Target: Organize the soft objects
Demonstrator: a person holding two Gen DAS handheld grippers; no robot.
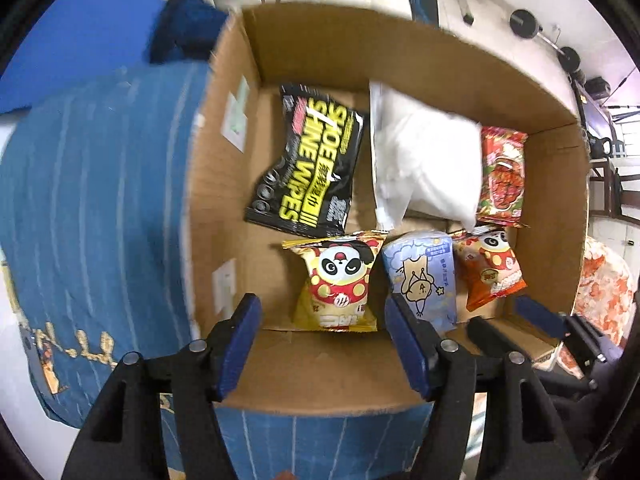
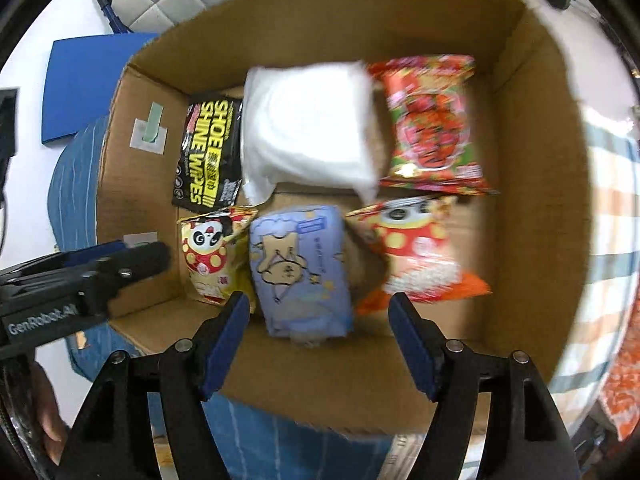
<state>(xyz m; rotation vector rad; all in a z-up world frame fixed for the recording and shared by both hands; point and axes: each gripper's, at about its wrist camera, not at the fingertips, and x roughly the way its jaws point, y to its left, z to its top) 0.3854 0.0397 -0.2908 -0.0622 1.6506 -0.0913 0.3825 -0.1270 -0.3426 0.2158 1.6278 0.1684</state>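
An open cardboard box (image 1: 320, 376) (image 2: 532, 240) holds several soft packs. At the back lie a black shoe shine wipes pack (image 1: 310, 164) (image 2: 210, 152), a white pouch (image 1: 428, 164) (image 2: 308, 128) and a red snack bag (image 1: 502, 176) (image 2: 434, 124). At the front lie a yellow panda bag (image 1: 340, 280) (image 2: 208, 252), a pale blue tissue pack (image 1: 426, 276) (image 2: 300, 268) and an orange panda bag (image 1: 490, 268) (image 2: 416, 252). My left gripper (image 1: 324, 344) (image 2: 140, 256) is open and empty over the box's near wall. My right gripper (image 2: 316, 340) (image 1: 536, 316) is open and empty above the blue pack.
The box rests on a blue striped cloth (image 1: 100, 200) (image 2: 76, 184). A blue board (image 2: 88, 84) lies at the far left. An orange patterned fabric (image 1: 604, 280) (image 2: 624, 384) lies at the right. Dumbbells (image 1: 532, 24) lie on the floor beyond.
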